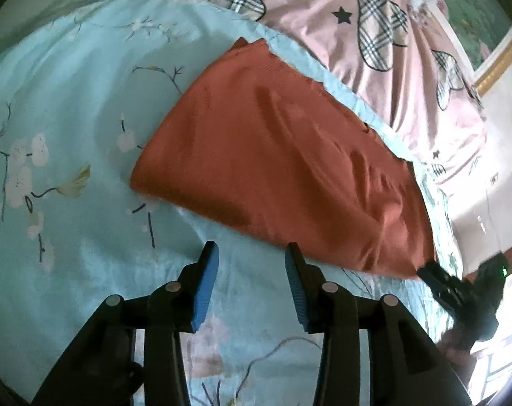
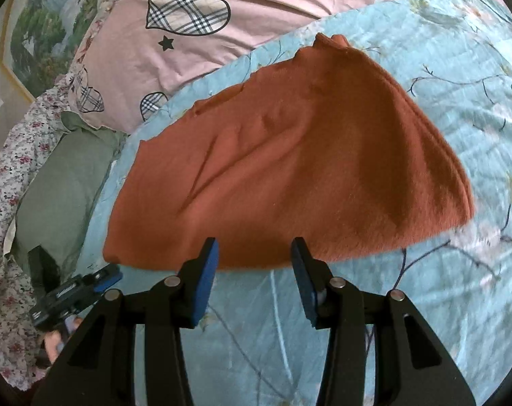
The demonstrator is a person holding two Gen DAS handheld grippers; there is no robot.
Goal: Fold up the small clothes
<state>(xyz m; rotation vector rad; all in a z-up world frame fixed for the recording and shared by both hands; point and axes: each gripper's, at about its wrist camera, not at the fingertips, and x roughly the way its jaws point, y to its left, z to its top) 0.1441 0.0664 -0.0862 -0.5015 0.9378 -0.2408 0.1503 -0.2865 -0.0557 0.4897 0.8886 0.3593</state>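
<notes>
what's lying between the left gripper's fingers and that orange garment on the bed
Only bare light-blue floral bedspread. In the left wrist view, the open left gripper points at the near edge of the orange garment, with nothing else lying between.

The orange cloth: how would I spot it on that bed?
Start at the pale blue flowered quilt below the pink bedding with plaid hearts. Flat on the quilt lies the rust-orange garment, the only plain, unpatterned fabric on it.

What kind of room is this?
Probably a bedroom: the orange cloth lies on a blue floral quilt, beside a pink heart-print cover, with a framed picture on the wall.
</notes>
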